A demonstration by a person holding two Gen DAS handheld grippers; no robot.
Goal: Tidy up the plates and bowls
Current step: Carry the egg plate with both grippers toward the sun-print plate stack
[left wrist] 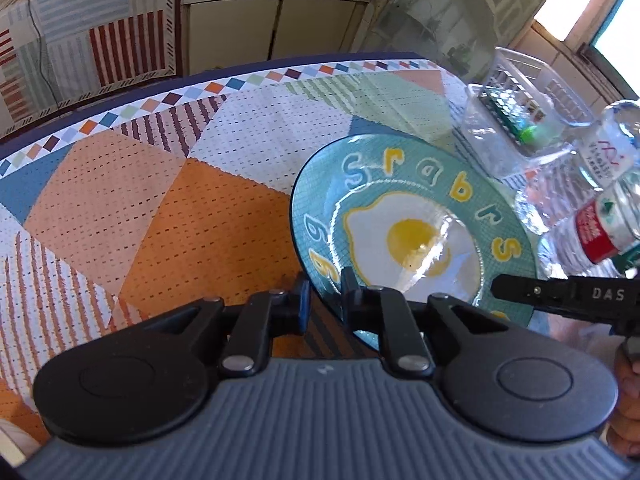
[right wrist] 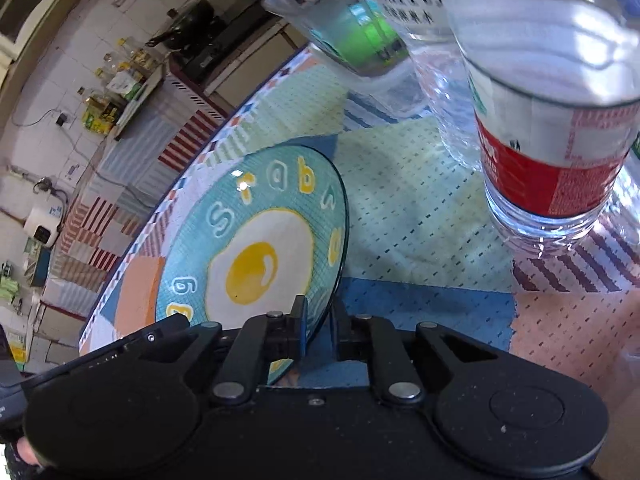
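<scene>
The plate (left wrist: 412,236), glass with a fried egg painted on it, is tilted up off the desk (left wrist: 168,200), each side of its near rim straddled by a claw. The left claw (left wrist: 325,300) and the right claw (right wrist: 318,326) both look clamped on that rim, likely sharing the load so the slick glass cannot slip. Just beside it stand two water bottles (right wrist: 548,152) and a clear plastic basket (left wrist: 516,120), crowding the far side.

The surface (left wrist: 168,208) wears a patchwork tablecloth (left wrist: 240,136). On it stand a clear plastic basket (left wrist: 516,120) and two water bottles (right wrist: 548,148), perhaps also the egg-print plate (left wrist: 408,232).
</scene>
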